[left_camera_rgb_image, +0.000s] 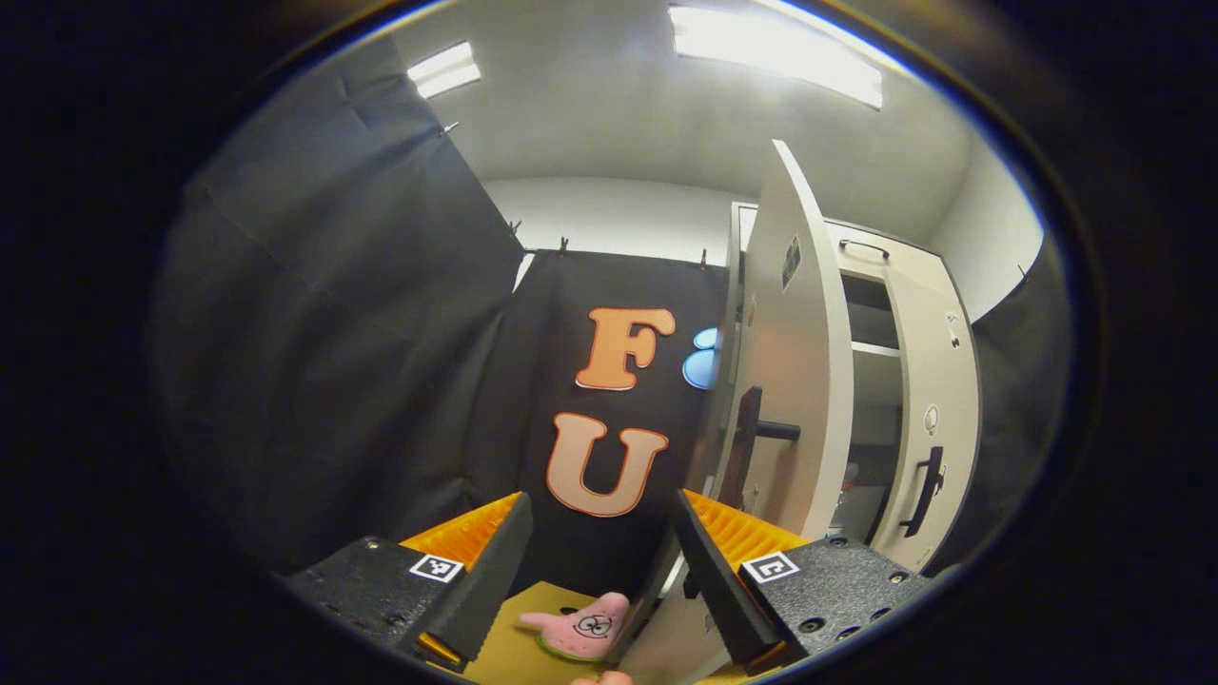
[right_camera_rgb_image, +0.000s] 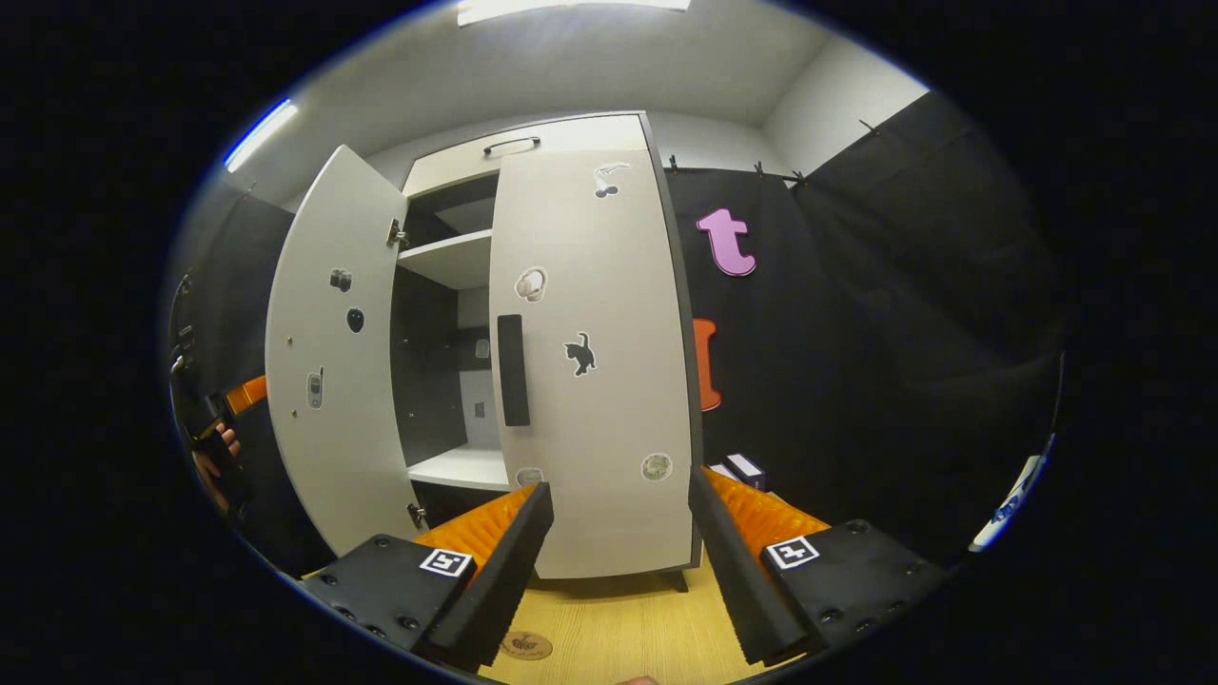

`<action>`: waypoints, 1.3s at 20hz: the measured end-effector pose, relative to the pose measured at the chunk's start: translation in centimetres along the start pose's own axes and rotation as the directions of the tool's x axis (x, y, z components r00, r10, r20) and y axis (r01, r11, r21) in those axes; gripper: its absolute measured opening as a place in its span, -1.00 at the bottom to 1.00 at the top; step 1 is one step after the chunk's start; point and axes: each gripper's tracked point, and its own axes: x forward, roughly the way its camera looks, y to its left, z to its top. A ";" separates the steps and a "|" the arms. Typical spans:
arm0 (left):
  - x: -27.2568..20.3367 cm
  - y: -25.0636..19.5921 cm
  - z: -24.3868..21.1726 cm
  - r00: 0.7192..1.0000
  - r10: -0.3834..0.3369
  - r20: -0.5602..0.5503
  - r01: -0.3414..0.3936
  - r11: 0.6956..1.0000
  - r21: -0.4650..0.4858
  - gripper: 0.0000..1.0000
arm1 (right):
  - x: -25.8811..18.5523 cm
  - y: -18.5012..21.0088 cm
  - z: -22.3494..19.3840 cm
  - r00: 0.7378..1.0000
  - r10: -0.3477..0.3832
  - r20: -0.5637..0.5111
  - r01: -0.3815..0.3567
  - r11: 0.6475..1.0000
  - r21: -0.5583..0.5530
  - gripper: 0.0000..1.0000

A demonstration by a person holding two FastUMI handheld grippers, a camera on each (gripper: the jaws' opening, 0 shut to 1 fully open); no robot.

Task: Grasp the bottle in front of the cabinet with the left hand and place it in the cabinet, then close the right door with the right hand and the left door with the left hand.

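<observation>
The right door (right_camera_rgb_image: 595,362) looks closed and the left door (right_camera_rgb_image: 333,371) stands wide open. The bottle must be in the cabinet (right_camera_rgb_image: 447,257); I cannot see it. Both grippers' jaws are wide apart, holding nothing. Push the left gripper (left_camera_rgb_image: 599,552) gently against the left door's outer face.

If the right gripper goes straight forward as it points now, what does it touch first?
Probably the right door of the cabinet: it stands almost closed directly ahead of the open right gripper. Depth is unclear.

Pink starfish toy (left_camera_rgb_image: 582,628) on the yellow tabletop (left_camera_rgb_image: 519,656); small white-and-purple box (right_camera_rgb_image: 745,468) near the black cloth wall (right_camera_rgb_image: 856,333)
</observation>
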 end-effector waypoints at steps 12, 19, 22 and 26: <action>-0.6 -11.7 -2.7 0.975 -0.214 -0.052 0.212 0.976 -0.043 0.75 | -2.1 -3.9 -0.2 0.998 -0.064 -0.020 0.064 0.998 0.000 0.92; -0.3 -16.7 -4.6 0.946 -0.309 -0.095 0.306 0.951 -0.050 0.87 | -3.3 -5.6 -0.3 0.993 -0.116 -0.027 0.116 0.993 0.006 0.92; 0.5 -18.0 -5.4 0.939 -0.327 -0.103 0.323 0.945 -0.058 0.88 | -3.5 -6.0 -0.4 0.991 -0.133 -0.029 0.133 0.991 0.010 0.92; 2.2 -19.4 -6.6 0.935 -0.340 -0.105 0.334 0.940 -0.066 0.88 | -3.9 -6.4 -0.6 0.988 -0.151 -0.035 0.152 0.988 0.027 0.92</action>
